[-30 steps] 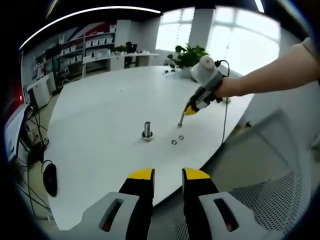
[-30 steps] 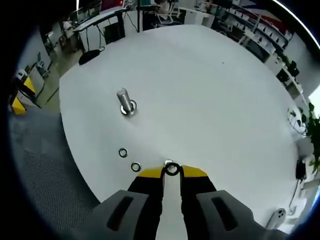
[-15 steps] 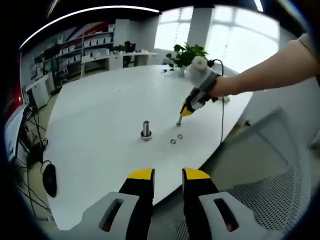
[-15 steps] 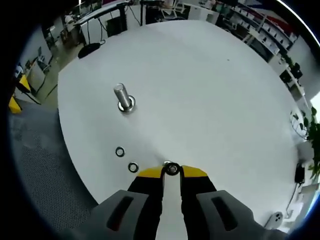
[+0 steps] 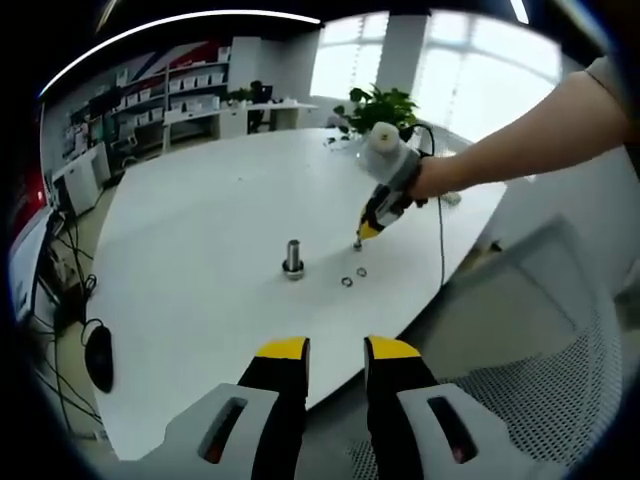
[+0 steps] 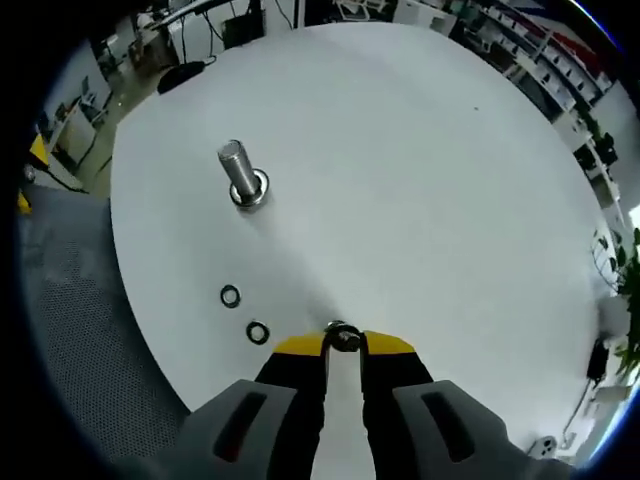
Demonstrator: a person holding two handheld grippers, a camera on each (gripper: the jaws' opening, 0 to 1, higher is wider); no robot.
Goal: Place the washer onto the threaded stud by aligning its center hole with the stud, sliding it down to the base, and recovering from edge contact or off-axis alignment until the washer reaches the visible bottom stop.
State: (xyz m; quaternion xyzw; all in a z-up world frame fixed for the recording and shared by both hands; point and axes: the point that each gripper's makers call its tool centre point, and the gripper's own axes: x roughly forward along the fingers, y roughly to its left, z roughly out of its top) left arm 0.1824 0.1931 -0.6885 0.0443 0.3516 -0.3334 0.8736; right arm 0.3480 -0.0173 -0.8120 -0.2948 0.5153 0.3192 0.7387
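A threaded stud stands upright on its round base on the white table; the left gripper view shows the stud too. My right gripper is shut on a small washer, held at its tips above the table. In the left gripper view that right gripper, held by a person's hand, hovers right of the stud. Two loose washers lie on the table near the edge. My left gripper hangs off the table's near edge, jaws slightly apart, nothing between them.
A mesh chair stands at the right beside the table, and another mesh chair shows beyond the table's edge. A potted plant sits at the far side. A cable trails from the right gripper. A black mouse-like object lies at the left.
My right gripper has risen and drifted toward the stud with the washer. The left gripper has stayed put.
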